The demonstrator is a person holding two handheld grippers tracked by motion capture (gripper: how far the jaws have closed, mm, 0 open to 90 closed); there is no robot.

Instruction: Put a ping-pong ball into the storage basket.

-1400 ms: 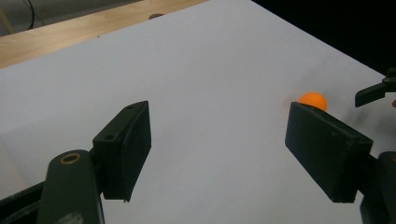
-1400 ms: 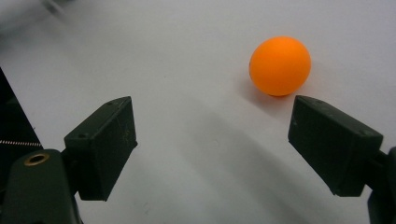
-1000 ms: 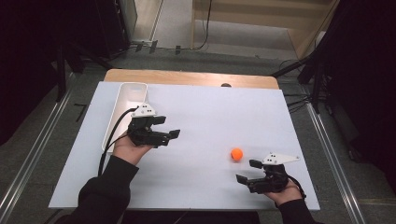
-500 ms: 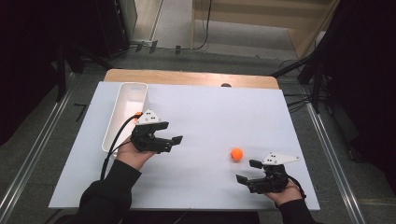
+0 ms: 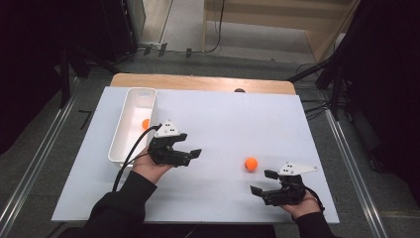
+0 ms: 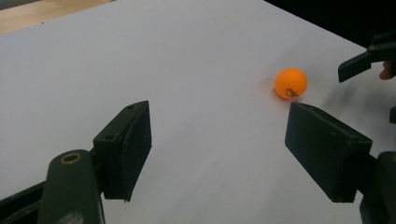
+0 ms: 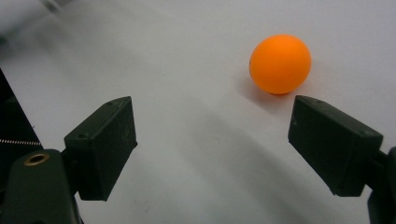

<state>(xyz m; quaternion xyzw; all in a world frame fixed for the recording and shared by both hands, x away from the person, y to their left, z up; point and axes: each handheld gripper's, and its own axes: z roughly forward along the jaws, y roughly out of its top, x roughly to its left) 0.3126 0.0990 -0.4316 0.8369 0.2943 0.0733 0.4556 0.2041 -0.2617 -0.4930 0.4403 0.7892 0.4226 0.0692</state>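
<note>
white mat point(image 5: 208, 119), wooden tabletop point(image 5: 198, 82), grey floor point(image 5: 44, 148)

Only one mark is showing: the orange ball point(image 6: 291, 83) on the tabletop is carrying a small dark print on its side, seen in the left gripper view. The print is looking like a short line of letters or a small logo, but it is too small and too blurred to read, so no word or number can be told from it. In the right gripper view the same ball point(image 7: 280, 63) is turning a plain side to the camera. Nothing else is bearing any readable text, label, brand, number or sign.
</note>
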